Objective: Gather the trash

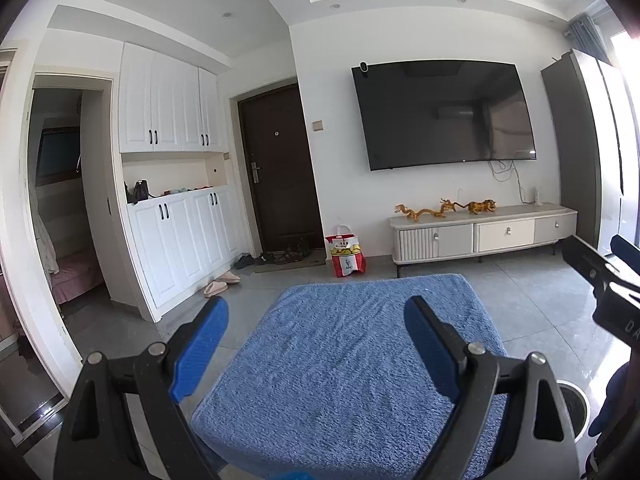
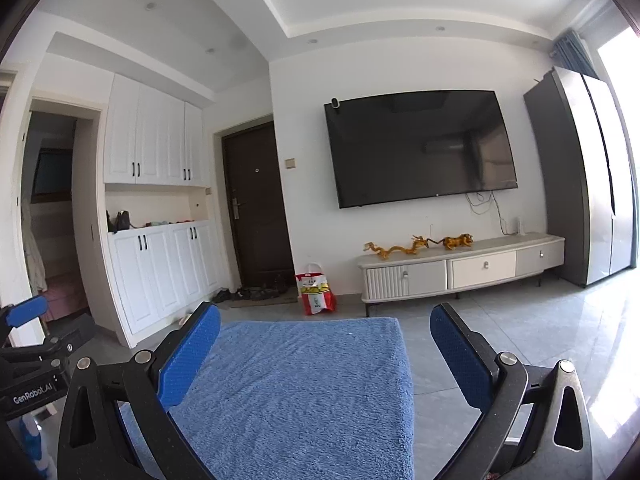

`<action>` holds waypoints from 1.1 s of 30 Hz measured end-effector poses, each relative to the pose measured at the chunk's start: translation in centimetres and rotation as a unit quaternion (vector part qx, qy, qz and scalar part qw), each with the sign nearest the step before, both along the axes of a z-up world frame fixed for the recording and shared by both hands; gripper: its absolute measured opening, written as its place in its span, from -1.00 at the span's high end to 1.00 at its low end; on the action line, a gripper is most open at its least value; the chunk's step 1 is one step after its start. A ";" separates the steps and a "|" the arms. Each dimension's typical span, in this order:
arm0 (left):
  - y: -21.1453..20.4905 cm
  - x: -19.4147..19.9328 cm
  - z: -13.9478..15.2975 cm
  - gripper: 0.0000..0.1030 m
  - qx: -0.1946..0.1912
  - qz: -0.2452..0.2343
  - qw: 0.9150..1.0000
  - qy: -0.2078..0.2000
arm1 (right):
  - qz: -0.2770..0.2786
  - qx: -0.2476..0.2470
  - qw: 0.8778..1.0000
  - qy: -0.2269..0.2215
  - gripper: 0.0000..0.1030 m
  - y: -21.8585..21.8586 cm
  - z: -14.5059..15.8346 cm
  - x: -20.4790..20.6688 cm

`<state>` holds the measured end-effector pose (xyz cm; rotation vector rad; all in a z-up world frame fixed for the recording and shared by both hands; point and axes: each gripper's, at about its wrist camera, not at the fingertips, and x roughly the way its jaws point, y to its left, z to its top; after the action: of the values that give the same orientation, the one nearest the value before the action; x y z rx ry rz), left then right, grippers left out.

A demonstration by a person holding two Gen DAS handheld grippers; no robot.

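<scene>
Left wrist view: my left gripper (image 1: 316,344) and right gripper (image 2: 325,354) both hung spread and empty over the blue towel-covered surface (image 1: 340,360), probably ready to start. No loose trash showed; a round bin (image 1: 576,410) sat low right, and the red-and-white bag (image 1: 346,256) slumped upright beside the door (image 1: 280,168).

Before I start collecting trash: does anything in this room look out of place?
A red and white takeaway bag stands on the floor beside the dark door, and slippers lie loose by the white cabinet. Nothing looks spilled or broken.
</scene>
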<state>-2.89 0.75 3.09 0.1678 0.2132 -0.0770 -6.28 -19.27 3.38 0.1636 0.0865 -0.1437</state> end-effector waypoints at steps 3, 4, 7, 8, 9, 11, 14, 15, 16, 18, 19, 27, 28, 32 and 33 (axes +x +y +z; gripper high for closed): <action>-0.1 -0.3 0.0 -0.74 0.003 -0.002 1.000 -0.002 | -0.002 -0.001 1.000 -0.003 -1.00 -0.1 -0.1 -0.2; -0.1 -0.4 0.0 -0.74 0.003 -0.002 1.000 -0.002 | -0.002 -0.002 1.000 -0.003 -1.00 0.0 -0.1 -0.2; -0.2 -0.6 0.1 -0.74 0.004 -0.005 1.000 -0.004 | -0.001 -0.005 1.000 -0.002 -1.00 0.1 -0.2 -0.2; -0.2 -0.7 0.1 -0.74 0.005 -0.005 1.000 -0.005 | -0.001 -0.005 1.000 -0.002 -1.00 0.1 -0.2 -0.2; -0.2 -0.7 0.1 -0.74 0.006 -0.005 1.000 -0.005 | -0.001 -0.005 1.000 -0.002 -1.00 0.1 -0.2 -0.2; -0.3 -0.7 0.1 -0.74 0.007 -0.006 1.000 -0.006 | -0.002 -0.006 1.000 -0.003 -1.00 0.2 -0.2 -0.2; -0.4 -0.7 0.0 -0.74 0.009 -0.007 1.000 -0.005 | -0.003 -0.007 1.000 -0.003 -1.00 0.1 -0.4 -0.3; -0.5 -0.7 -0.1 -0.74 0.010 -0.007 1.000 -0.005 | -0.004 -0.007 1.000 -0.003 -1.00 0.1 -0.5 -0.3; -0.5 -0.7 -0.1 -0.74 0.010 -0.007 1.000 -0.005 | -0.005 -0.007 1.000 -0.003 -1.00 0.1 -0.6 -0.3; -0.5 -0.6 -0.1 -0.74 0.010 -0.007 1.000 -0.003 | -0.006 -0.008 1.000 -0.001 -1.00 0.2 -0.6 -0.1; -0.5 -0.5 -0.2 -0.74 0.011 -0.007 1.000 -0.003 | -0.006 -0.007 1.000 -0.001 -1.00 0.3 -0.6 -0.1; -0.4 -0.5 -0.1 -0.74 0.010 -0.005 1.000 -0.005 | -0.005 -0.016 1.000 0.004 -1.00 0.9 -0.8 0.1; -0.4 -0.5 -0.1 -0.74 0.008 -0.004 1.000 -0.006 | -0.005 -0.018 1.000 0.004 -1.00 1.0 -0.8 0.1; -0.5 -0.3 -0.1 -0.74 0.005 -0.004 1.000 -0.008 | -0.011 -0.026 1.000 0.003 -1.00 1.1 -0.7 -0.1; -0.5 -0.3 -0.1 -0.74 0.005 -0.004 1.000 -0.008 | -0.011 -0.028 1.000 0.003 -1.00 0.9 -0.8 -0.2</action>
<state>-3.22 0.26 2.98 0.1797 0.1966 -0.0818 -6.47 -18.38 2.62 0.1087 0.0864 -0.1689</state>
